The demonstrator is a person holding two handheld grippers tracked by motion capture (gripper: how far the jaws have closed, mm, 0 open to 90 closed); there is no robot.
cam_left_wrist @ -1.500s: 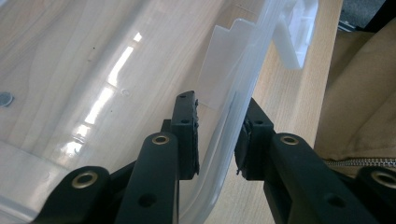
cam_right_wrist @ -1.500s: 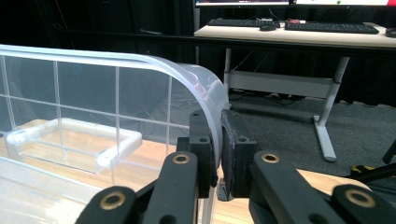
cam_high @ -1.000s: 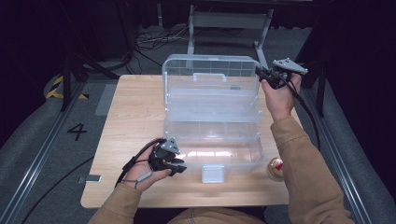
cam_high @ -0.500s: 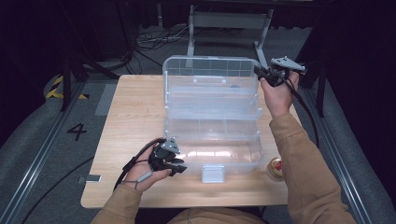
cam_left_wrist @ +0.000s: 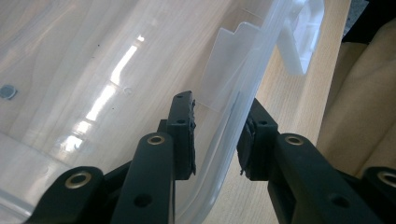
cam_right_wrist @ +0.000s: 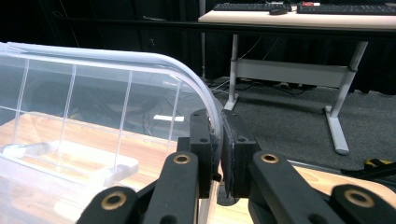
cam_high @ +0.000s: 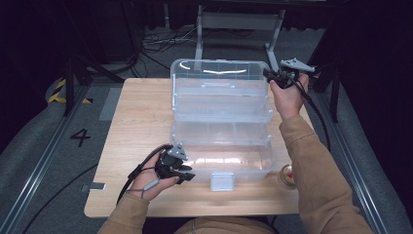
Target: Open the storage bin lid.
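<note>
Standing open mid-table is one clear tiered box, its lid upright at the far edge and one latch at the near wall. Two grippers work it. At the near-left corner, the left gripper has its jaws apart astride the box wall. At the far-right corner, the right gripper is clamped on the lid's edge. One small round thing lies right of the box; a desk stands beyond.

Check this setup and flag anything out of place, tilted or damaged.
Nothing stands out. The clear plastic box sits square on the table with its lid raised; the right gripper pinches the lid's rim, and the left gripper straddles the front wall. No cracks or spills are visible.
</note>
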